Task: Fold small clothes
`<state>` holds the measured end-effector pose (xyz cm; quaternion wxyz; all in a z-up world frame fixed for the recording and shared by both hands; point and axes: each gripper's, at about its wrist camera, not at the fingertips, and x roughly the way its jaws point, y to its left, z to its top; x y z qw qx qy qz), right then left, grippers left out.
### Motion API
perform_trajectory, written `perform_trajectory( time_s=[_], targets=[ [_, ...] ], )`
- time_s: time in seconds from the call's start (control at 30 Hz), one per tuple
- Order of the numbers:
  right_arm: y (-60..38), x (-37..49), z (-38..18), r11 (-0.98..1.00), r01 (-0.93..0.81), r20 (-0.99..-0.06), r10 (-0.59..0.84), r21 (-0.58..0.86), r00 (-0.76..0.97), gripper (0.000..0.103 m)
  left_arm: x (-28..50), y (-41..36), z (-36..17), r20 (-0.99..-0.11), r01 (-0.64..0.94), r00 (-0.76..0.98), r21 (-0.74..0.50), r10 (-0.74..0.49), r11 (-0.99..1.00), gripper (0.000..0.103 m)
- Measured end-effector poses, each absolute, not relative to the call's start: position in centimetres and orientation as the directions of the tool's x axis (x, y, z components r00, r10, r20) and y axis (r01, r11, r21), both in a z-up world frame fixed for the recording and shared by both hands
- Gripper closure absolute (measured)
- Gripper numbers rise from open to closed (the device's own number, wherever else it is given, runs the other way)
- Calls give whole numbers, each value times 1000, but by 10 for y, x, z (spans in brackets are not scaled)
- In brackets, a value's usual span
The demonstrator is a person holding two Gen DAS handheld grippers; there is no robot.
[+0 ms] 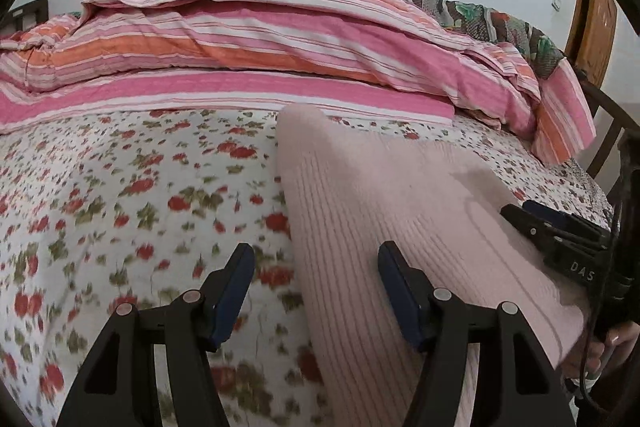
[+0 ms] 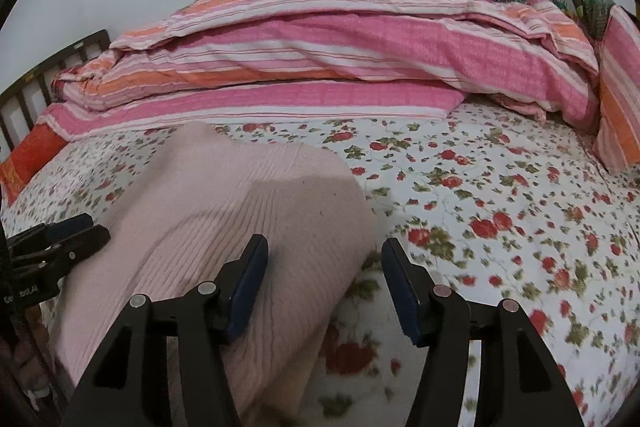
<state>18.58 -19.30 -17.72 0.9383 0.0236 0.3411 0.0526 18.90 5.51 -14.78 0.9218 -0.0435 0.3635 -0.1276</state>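
left gripper (image 1: 316, 291): jaws spread, empty | right gripper (image 2: 324, 283): jaws spread, empty | pink ribbed knit garment (image 1: 380, 187): on floral bedsheet (image 1: 120, 187), between both grippers, beneath their inner fingers

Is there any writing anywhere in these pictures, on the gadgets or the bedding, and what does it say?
"DAS": white letters on the black body of the right gripper, seen from the left wrist camera; the edge of view cuts the word off.
White lettering on the black body of the left gripper, seen from the right wrist camera: too blurred to read.
Floral bed sheet, striped quilt and pink sweater: no writing.
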Motion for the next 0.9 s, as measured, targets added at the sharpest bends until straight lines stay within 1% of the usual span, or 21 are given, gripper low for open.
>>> perform_trajectory(
  time_s=[0.1,0.2,0.3,0.33,0.4,0.47,0.5,0.53,0.57,0.73,0.9],
  targets=[
    [-198,176,-178,993,-79,-645,113,83,756,46,183,56,-148,-659,199,701,-189,-274,962,40],
    [-202,169,-175,994,-78,-655,110,78,748,46,176,54,-146,-658,204,703,-178,-270,963,40],
    [-203,159,-166,992,-79,-641,121,93,758,50,171,53,-141,-655,198,707,-177,-265,964,41],
    [-202,156,-163,991,-85,-633,134,108,762,50,171,53,-140,-652,197,708,-185,-270,963,41],
    [-198,153,-161,986,-102,-619,161,129,769,50,173,54,-137,-638,205,701,-248,-319,947,42],
    [-190,152,-165,981,-132,-621,190,139,760,50,176,50,-139,-643,212,681,-286,-351,935,41],
    [-186,153,-170,982,-136,-635,190,133,749,50,179,46,-142,-658,208,672,-274,-341,939,40],
    [-183,152,-174,983,-133,-641,181,123,746,50,182,41,-148,-680,197,667,-236,-306,952,36],
    [-182,151,-177,984,-132,-642,176,116,746,50,182,39,-151,-684,197,667,-222,-297,955,35],
    [-182,147,-187,989,-117,-649,147,89,747,51,174,43,-158,-671,204,678,-220,-300,954,30],
    [-181,143,-192,991,-90,-647,129,94,752,50,164,38,-159,-655,193,708,-179,-263,965,30]
  ],
)
